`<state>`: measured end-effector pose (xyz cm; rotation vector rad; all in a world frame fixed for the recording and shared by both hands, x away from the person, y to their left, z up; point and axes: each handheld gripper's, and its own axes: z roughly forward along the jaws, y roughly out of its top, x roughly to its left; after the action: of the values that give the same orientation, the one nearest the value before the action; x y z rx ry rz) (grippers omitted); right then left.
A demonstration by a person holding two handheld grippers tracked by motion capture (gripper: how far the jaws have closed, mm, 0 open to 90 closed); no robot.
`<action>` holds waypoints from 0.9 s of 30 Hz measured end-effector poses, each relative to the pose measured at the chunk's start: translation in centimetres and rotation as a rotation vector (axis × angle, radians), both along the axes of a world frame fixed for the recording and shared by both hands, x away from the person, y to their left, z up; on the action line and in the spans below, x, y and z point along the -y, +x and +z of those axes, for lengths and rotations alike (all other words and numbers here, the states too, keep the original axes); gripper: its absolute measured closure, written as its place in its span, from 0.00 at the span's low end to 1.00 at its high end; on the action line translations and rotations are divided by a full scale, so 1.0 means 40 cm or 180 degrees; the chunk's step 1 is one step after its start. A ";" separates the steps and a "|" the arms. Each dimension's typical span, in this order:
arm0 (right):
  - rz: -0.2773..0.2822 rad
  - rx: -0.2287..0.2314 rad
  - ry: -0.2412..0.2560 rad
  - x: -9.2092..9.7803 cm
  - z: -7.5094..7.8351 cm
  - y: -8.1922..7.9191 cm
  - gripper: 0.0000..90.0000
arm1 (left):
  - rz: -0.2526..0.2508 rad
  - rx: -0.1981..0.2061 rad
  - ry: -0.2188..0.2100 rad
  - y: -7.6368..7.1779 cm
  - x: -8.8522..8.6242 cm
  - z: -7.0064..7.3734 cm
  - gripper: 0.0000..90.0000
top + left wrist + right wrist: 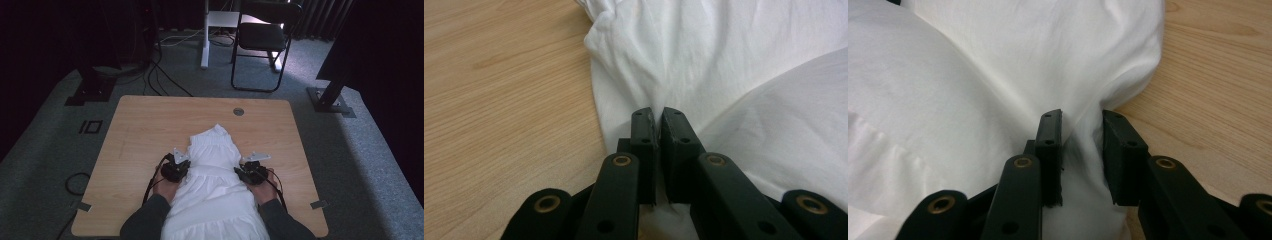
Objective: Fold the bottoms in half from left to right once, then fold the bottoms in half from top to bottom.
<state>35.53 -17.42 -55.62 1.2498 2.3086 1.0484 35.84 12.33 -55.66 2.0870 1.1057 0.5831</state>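
Two grippers work the sides of one white dress (214, 175), which lies flat on the wooden table (140, 130) with its narrow top pointing toward 12 o'clock and its skirt running off the near edge at 6 o'clock.

At 9 o'clock of the dress, the left gripper (176, 169) sits at the cloth's left edge, held from below by the person's left hand (165, 189). In the left gripper view its jaws stand nearly together, pinching a thin fold of the dress (724, 65), with bare table (499, 100) off at 9 o'clock.

At 3 o'clock of the dress, the right gripper (250, 172) meets the opposite edge, the right hand (264, 192) behind it. In the right gripper view its jaws stand a narrow way apart with a bunched ridge of the dress (998, 75) between them; whether they grip it firmly I cannot tell. Bare table (1218, 90) shows at 3 o'clock.
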 end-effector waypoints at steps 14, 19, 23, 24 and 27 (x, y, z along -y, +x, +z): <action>0.0132 0.0237 0.0233 0.001 0.096 0.139 0.50 | 0.0029 0.0062 0.0056 -0.002 0.004 -0.002 0.92; 0.0224 0.0123 0.0001 -0.051 0.068 0.229 0.42 | 0.0029 0.0084 0.0096 -0.002 0.007 -0.002 0.91; 0.0331 -0.0011 -0.0044 -0.082 0.036 0.277 0.32 | 0.0031 0.0089 0.0100 -0.001 0.007 -0.002 0.90; 0.0331 -0.0011 -0.0044 -0.082 0.036 0.277 0.32 | 0.0031 0.0089 0.0100 -0.001 0.007 -0.002 0.90; 0.0302 -0.0010 -0.0170 -0.110 0.016 0.296 0.32 | 0.0039 0.0090 0.0098 -0.001 0.007 -0.002 0.89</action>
<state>47.35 -13.02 -54.97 1.1329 2.4027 1.0085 35.79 12.06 -55.73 2.0932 1.1008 0.6375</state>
